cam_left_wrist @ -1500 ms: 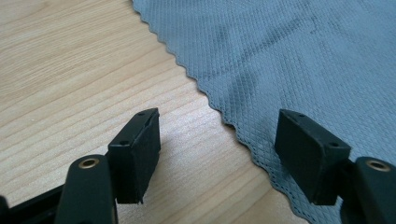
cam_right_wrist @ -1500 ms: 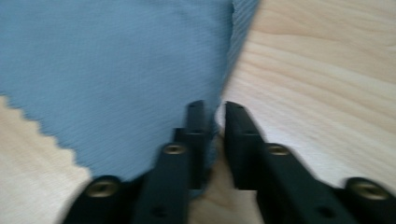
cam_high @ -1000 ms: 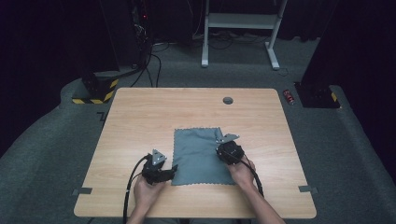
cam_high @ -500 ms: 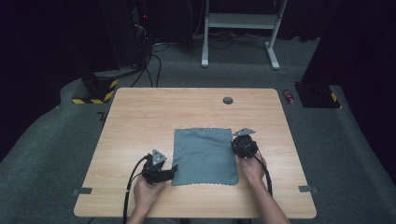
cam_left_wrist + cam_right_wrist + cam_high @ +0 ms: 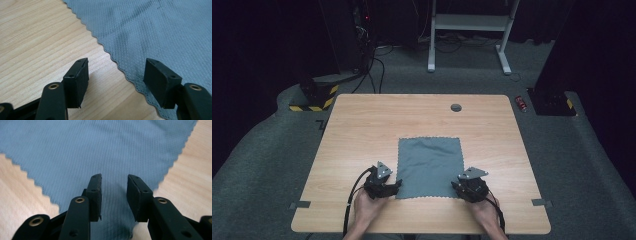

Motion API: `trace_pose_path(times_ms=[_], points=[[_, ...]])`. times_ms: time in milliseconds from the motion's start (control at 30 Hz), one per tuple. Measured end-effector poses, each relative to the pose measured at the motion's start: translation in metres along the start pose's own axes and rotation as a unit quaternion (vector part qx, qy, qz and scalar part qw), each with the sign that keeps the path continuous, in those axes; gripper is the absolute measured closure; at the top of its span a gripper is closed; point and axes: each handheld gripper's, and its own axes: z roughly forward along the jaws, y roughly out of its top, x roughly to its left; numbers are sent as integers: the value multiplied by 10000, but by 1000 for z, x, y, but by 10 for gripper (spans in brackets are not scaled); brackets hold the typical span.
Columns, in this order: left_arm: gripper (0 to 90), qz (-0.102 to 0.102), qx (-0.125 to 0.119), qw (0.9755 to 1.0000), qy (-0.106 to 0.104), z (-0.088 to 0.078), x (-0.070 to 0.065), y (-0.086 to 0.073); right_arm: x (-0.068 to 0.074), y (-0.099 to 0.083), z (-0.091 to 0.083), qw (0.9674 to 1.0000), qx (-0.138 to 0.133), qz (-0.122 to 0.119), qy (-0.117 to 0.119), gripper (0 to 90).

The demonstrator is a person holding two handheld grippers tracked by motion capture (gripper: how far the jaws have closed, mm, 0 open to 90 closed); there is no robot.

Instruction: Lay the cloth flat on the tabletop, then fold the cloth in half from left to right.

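Note:
A grey-blue cloth (image 5: 429, 165) with scalloped edges lies flat on the wooden table (image 5: 362, 130). At the cloth's near left corner sits my left gripper (image 5: 395, 186), open. In the left gripper view (image 5: 116, 80) one pad hangs over bare wood and the other over the cloth (image 5: 160, 32), whose edge runs between them; these jaws have just been closing a little. My right gripper (image 5: 458, 186) is at the near right corner. In the right gripper view (image 5: 114, 195) its jaws have just been opening, and the cloth (image 5: 87, 150) lies between them, not pinched.
A round cable hole (image 5: 456, 107) sits near the table's far edge. Tape strips mark the near corners (image 5: 297, 205) (image 5: 538, 202). Beyond the table, on the grey floor, are a white frame (image 5: 469, 22), cables and a small red object (image 5: 522, 103).
My right gripper has slid along the cloth's right edge toward the person, down to the near right corner, and its jaws have parted. The left gripper has kept its place.

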Motion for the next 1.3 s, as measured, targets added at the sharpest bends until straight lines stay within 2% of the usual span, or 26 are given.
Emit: trace_pose_path(times_ms=[67,167,300,500,600,733,800,867,933,1000,1233,1300], points=[[361,-29,-29,10000,-57,0,2,-2,-1,-6,-3,9999,-64,106,75,646],[337,-93,-124,9998,-149,1,6,-5,1,-14,-8,9998,-177,21,68,645],[329,-68,-305,9994,-114,1,6,-10,0,-22,-13,9996,-265,78,110,640],[318,-105,-290,9995,-90,0,6,-10,-1,-23,-12,9993,-344,33,128,610],[317,-128,-294,9994,-96,1,6,-10,0,-23,-12,9992,-379,91,82,613],[311,-137,-289,9994,-123,1,6,-10,-2,-23,-11,9990,-405,134,140,613],[283,-134,-272,9994,-144,1,5,-9,-4,-21,-11,9988,-352,259,214,609],[280,-146,-246,9995,-117,1,4,-9,-2,-17,-13,9983,-439,281,242,606],[301,-204,-218,9995,-115,1,5,-7,2,-11,-15,9978,-566,258,242,577],[322,-317,-204,9990,-228,2,6,-4,8,-5,-16,9972,-682,205,241,561],[322,-309,-240,9988,-290,5,11,12,25,13,-1,9965,-661,4,506,530],[322,-382,-255,9985,-309,6,16,18,29,17,3,9957,-689,2,622,536]])
